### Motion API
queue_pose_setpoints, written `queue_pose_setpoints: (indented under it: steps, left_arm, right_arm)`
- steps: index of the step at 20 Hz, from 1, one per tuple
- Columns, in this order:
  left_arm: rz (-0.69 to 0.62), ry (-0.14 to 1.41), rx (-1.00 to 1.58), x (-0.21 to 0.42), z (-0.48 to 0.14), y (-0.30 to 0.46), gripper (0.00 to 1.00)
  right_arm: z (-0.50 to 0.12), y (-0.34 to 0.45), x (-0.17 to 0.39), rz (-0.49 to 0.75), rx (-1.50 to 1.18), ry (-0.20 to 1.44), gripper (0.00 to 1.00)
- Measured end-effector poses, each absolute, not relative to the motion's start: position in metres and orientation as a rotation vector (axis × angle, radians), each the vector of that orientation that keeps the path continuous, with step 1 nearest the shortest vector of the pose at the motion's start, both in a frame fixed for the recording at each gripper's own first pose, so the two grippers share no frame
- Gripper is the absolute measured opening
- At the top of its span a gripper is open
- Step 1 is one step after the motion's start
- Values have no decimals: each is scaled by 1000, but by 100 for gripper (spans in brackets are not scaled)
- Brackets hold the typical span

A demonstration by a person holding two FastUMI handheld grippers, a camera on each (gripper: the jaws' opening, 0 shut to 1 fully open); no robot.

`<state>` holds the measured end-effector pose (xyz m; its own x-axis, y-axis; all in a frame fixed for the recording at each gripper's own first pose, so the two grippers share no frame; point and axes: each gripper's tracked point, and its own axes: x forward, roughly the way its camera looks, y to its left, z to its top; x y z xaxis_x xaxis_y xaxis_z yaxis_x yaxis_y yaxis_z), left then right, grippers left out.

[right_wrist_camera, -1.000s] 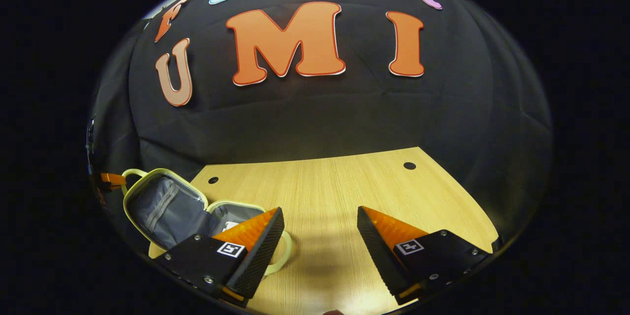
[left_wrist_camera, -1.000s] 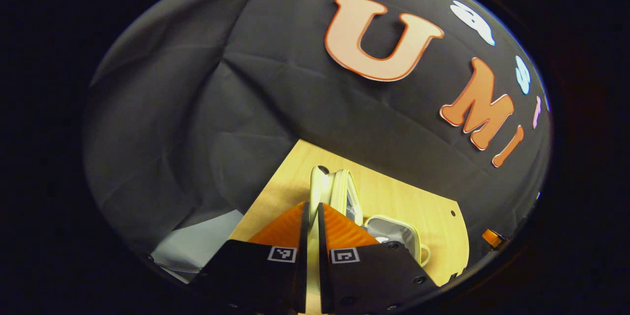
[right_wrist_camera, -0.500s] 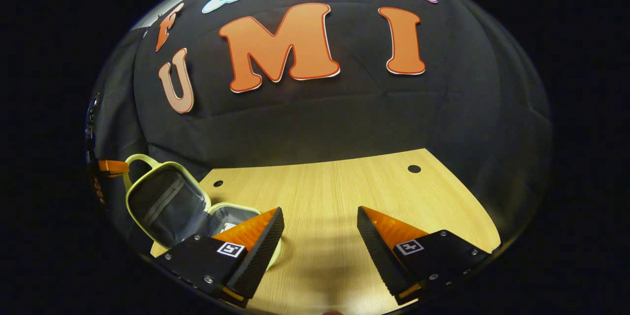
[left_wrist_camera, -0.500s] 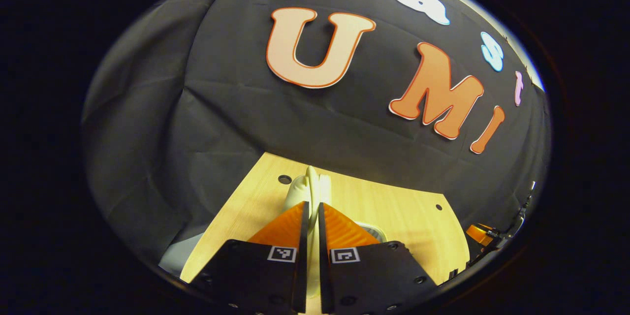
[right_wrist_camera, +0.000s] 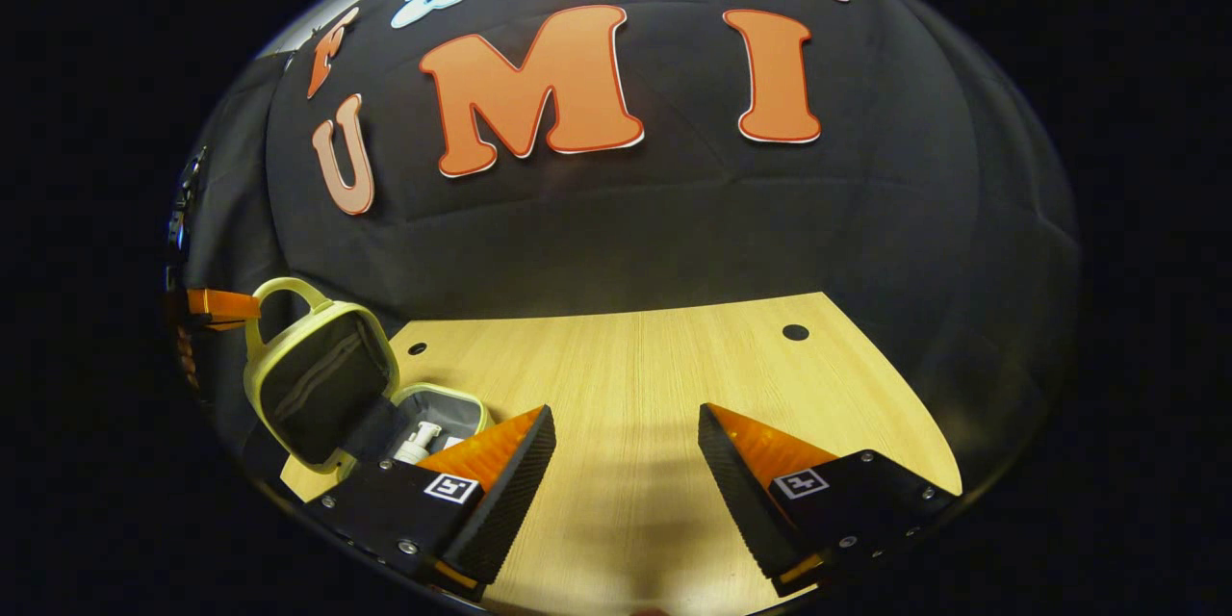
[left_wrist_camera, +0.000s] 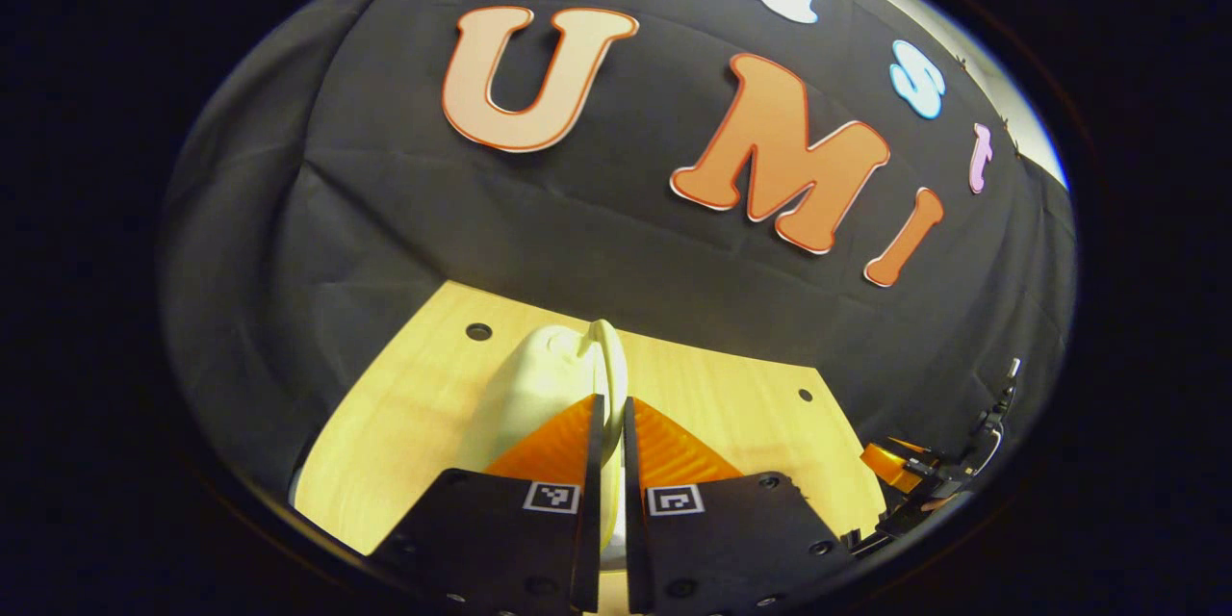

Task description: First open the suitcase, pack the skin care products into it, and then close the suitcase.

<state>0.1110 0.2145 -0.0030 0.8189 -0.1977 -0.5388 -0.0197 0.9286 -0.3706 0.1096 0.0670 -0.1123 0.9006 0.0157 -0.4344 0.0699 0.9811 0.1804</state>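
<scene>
Left gripper view has my left fingers (left_wrist_camera: 606,433) pressed nearly together on the thin cream handle loop of the suitcase lid (left_wrist_camera: 539,385), whose rounded outer shell rises just ahead of them over the worktop (left_wrist_camera: 404,404); right gripper view puts the suitcase (right_wrist_camera: 332,385) at the worktop's left edge, lid tilted up over the base, with a white pump bottle (right_wrist_camera: 416,443) lying inside the base; my right fingers (right_wrist_camera: 626,448) stand wide apart over bare wood near the front edge, holding nothing.

I judge the case light and semi-stiff, a moulded shell with soft grey lining; the handle loop is narrow and probably rubbery, so it should flex in the pinch yet give a fair hold for swinging the lid down; the smooth shell itself looks too slippery and broad to clamp; the base may slide on the wood unless steadied.

Hard to make out: the hinge and zip line are hidden behind my left finger in the right gripper view; whether more products lie in the base I cannot tell; the suitcase's near corner is cut off.
</scene>
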Motion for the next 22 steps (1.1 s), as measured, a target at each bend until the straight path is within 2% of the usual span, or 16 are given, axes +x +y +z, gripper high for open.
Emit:
queue_pose_setpoints:
  steps: [11,18,22]
  left_arm:
    - [-266,787,-338,110,-72,75,12]
    - [-290,965,-157,96,-130,48,12]
    - [-267,996,10,95,-169,42,12]
  right_arm:
    - [-129,34,98,-14,223,497,96]
    - [-134,6,88,-21,204,496,96]
    - [-136,-3,83,-17,199,501,96]
